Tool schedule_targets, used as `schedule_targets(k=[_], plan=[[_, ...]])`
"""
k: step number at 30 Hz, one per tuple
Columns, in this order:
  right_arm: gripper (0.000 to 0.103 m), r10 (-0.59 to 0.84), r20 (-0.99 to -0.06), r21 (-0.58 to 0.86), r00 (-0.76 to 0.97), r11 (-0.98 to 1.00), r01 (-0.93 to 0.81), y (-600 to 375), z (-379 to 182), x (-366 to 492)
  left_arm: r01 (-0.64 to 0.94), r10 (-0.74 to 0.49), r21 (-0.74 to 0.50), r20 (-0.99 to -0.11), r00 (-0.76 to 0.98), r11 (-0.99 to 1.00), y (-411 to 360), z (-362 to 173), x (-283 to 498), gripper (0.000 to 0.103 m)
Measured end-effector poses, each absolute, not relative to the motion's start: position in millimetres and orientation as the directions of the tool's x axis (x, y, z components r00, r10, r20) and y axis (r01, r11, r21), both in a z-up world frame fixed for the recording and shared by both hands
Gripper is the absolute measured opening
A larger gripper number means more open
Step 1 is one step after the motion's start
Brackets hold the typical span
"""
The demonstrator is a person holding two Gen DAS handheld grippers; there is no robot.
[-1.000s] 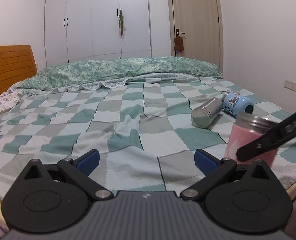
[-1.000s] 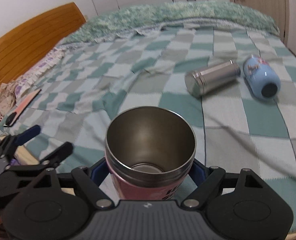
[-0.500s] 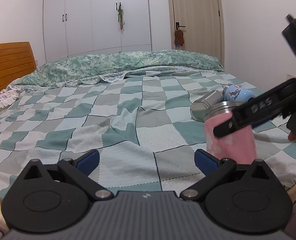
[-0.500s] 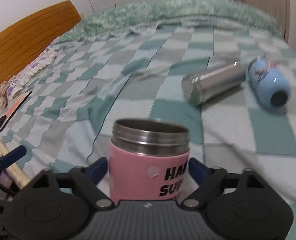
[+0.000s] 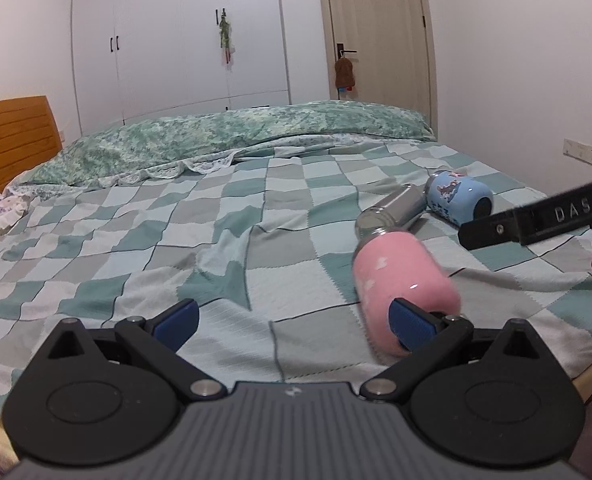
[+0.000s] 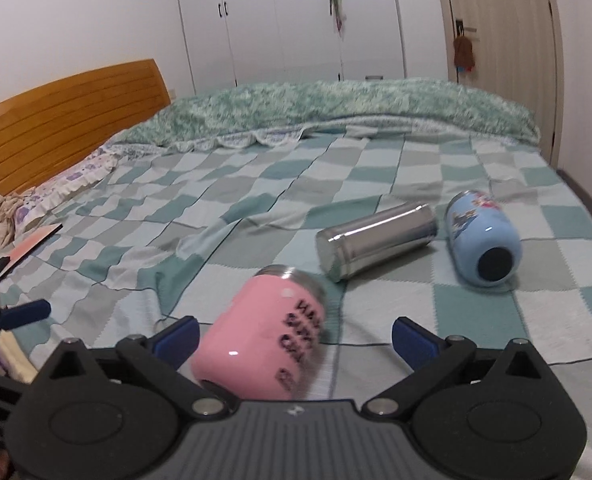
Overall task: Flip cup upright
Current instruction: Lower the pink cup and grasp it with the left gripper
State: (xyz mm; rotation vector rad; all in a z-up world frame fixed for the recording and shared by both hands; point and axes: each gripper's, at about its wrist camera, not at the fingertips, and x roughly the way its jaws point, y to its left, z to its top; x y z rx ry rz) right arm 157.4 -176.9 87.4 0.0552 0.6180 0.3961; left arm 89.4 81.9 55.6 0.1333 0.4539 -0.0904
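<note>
Pink cup point(image 6: 262, 336) lay tipped on the checked bed point(image 6: 376, 184) at lower centre, between the right gripper point(image 6: 294, 336)'s wide jaws; left gripper point(image 5: 292, 320) jaws wide too.

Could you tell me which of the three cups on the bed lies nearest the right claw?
The pink cup, lying just ahead of the open right claw; the steel cup and blue cup lie farther back.

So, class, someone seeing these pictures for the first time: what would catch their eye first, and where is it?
The pink cup lies tipped on its side on the checked bedspread, just ahead of the open right gripper. Behind it, a steel flask and a blue bottle also lie on their sides.
</note>
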Motion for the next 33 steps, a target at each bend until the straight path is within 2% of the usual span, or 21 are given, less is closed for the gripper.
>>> schedule_targets(k=[12,24,33], plan=[[0.103,0.382,-0.482,0.103,0.789,0.919,-0.382,-229,81,166,0.122,-0.049,0.114,-0.500,0.865,0.986,28,73,122,0.103],[0.103,0.380,-0.445,0.072,0.811,0.918,-0.390,-260,60,203,0.162,-0.064,0.079,-0.688,0.723,0.984,-9,66,202,0.103],[0.103,0.396,-0.470,0.072,0.788,0.908,-0.413,-265,36,234,0.174,-0.065,0.047,-0.806,0.588,0.984,-19,42,255,0.103]])
